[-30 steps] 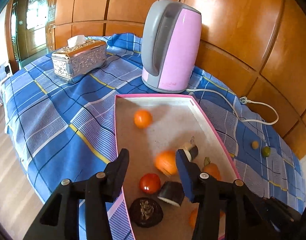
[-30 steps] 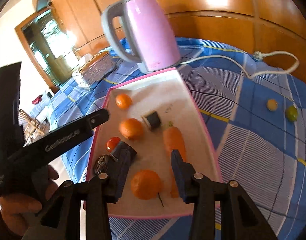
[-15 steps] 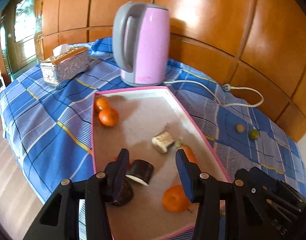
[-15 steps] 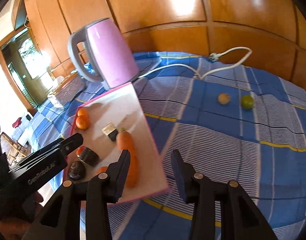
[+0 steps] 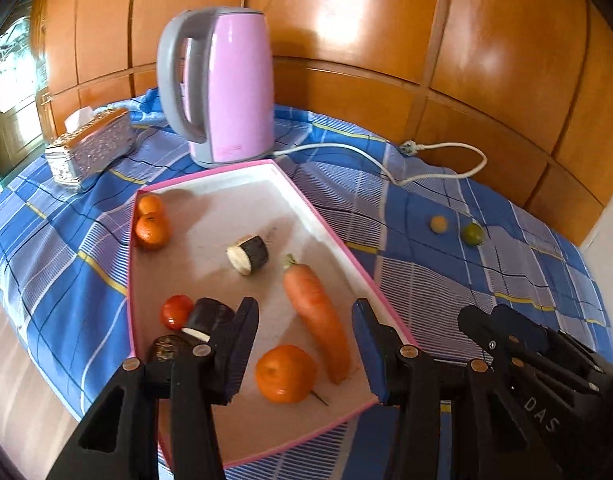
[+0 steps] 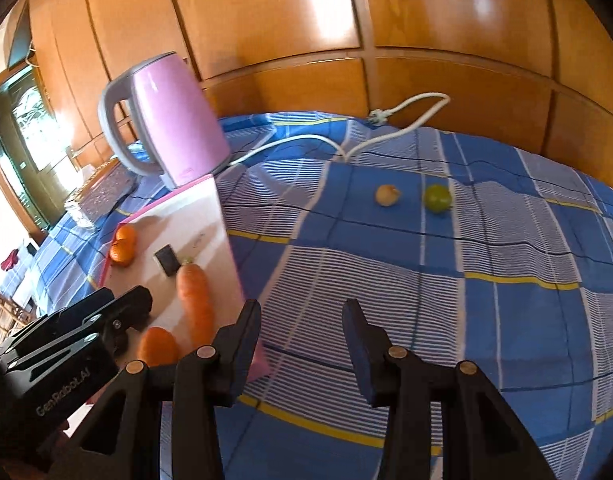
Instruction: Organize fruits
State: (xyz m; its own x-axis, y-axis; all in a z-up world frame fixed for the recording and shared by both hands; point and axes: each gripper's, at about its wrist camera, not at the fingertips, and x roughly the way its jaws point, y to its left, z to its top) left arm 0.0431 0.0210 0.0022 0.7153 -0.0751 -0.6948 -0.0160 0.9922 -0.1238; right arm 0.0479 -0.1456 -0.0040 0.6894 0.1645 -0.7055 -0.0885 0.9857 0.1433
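A pink-rimmed tray [image 5: 338, 236] holds two oranges [image 5: 150, 226] at its far left, a third orange [image 5: 284, 372] near the front, a carrot [image 5: 316, 312], a tomato [image 5: 176, 311] and dark eggplant pieces [image 5: 248, 255]. My left gripper [image 5: 302, 344] is open and empty above the tray's near end. My right gripper [image 6: 302, 340] is open and empty over the blue cloth right of the tray [image 6: 222, 220]. A small yellow fruit [image 6: 387, 194] and a green lime [image 6: 438, 198] lie on the cloth ahead of it.
A pink kettle [image 5: 222, 92] stands behind the tray, its white cord [image 5: 386, 172] running right. A silver tissue box [image 5: 90, 148] sits at the far left. Wooden wall panels back the table. The table edge drops to the floor at left.
Both grippers have swung to the right. The right gripper has left the tray and is now over the cloth, facing the two loose fruits. The left gripper has drawn back to the tray's near end.
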